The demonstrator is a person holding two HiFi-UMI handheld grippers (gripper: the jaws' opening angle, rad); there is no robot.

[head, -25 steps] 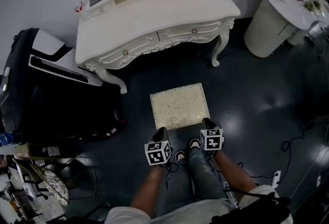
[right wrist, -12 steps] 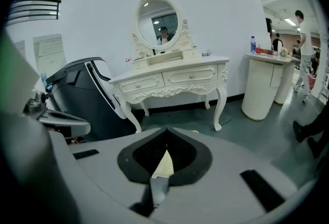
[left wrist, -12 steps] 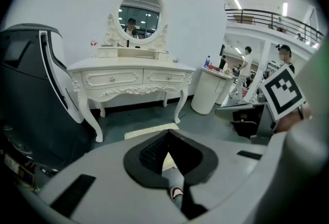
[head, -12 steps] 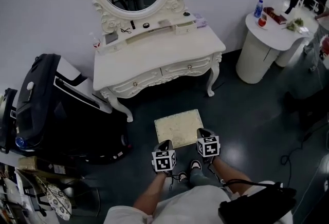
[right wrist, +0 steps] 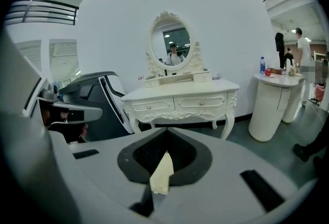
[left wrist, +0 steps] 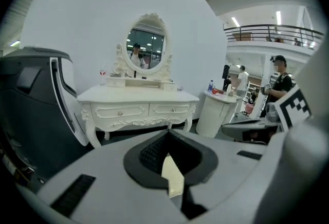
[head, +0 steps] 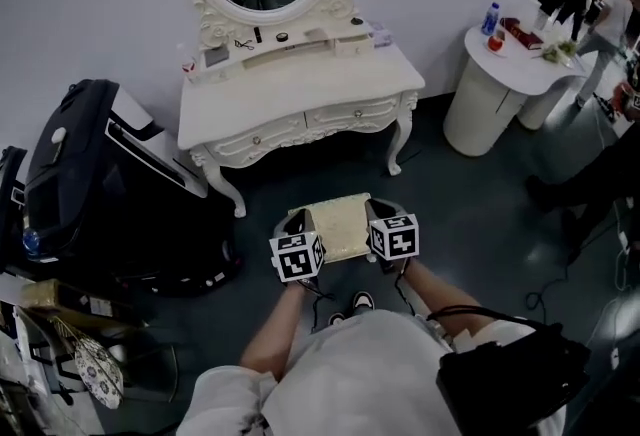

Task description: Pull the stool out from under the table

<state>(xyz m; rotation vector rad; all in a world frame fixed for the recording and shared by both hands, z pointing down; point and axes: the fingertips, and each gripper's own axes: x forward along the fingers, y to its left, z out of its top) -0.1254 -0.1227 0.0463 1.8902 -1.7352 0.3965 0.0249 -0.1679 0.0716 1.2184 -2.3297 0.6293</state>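
The stool [head: 342, 227] hides its legs beneath the seat; my left claw [head: 299, 224] and right claw [head: 377, 214] cover its side edges. Items on the counter [head: 300, 89] are too small for me to identify.

Even indoor light, sheen on dark floor [head: 470, 204], fisheye vignette, soft foreground

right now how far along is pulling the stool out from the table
Done: the stool stands on open floor in front of the table, fully clear of it. In hand: the left gripper and right gripper are each clamped on an edge of its seat. Left: probably only letting go.
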